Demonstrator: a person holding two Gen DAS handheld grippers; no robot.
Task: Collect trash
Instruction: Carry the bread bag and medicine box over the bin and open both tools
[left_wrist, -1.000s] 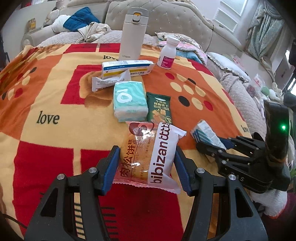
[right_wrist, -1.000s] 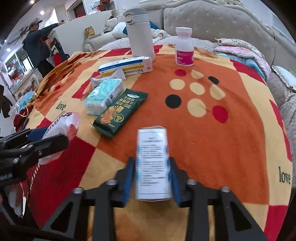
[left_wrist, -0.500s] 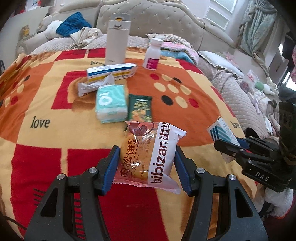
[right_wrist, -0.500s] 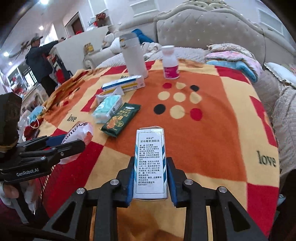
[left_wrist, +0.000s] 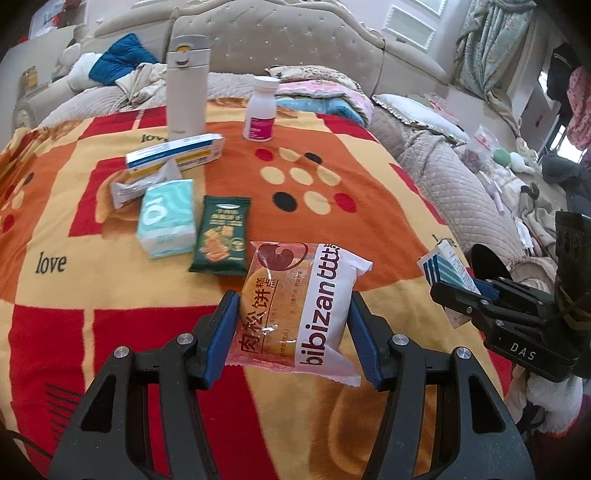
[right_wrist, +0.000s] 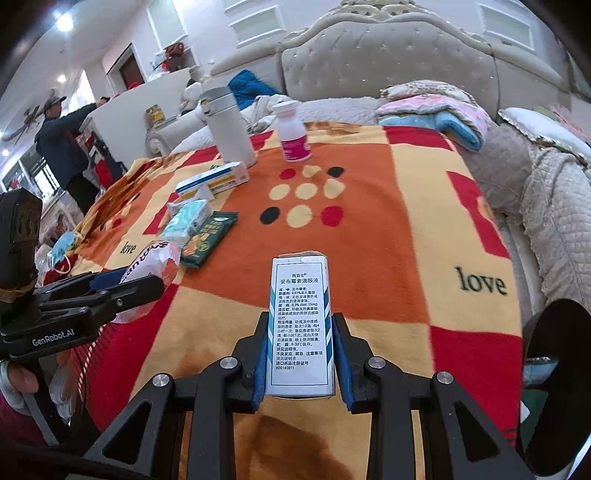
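Note:
My left gripper (left_wrist: 293, 336) is shut on a pastry packet (left_wrist: 295, 306), orange and white with "bibizan" printed on it, held above the blanket. My right gripper (right_wrist: 300, 354) is shut on a small white medicine box (right_wrist: 300, 325) with blue stripes and black print. Each gripper shows in the other's view: the right gripper (left_wrist: 458, 295) with its medicine box (left_wrist: 445, 267) at the right edge, the left gripper (right_wrist: 122, 286) with its pastry packet (right_wrist: 151, 269) at the left. A green snack packet (left_wrist: 221, 234) lies on the blanket.
On the red, orange and yellow blanket (left_wrist: 332, 206) lie a teal tissue pack (left_wrist: 168, 218), a silver wrapper (left_wrist: 138, 186) and a long blue-white box (left_wrist: 175, 155). A white flask (left_wrist: 186, 85) and a pill bottle (left_wrist: 260, 109) stand behind. A person (right_wrist: 62, 144) stands far left.
Both grippers have drawn back from the blanket's middle and lifted a little, each keeping its grip. The items on the blanket now look farther away. The right gripper has drifted rightward.

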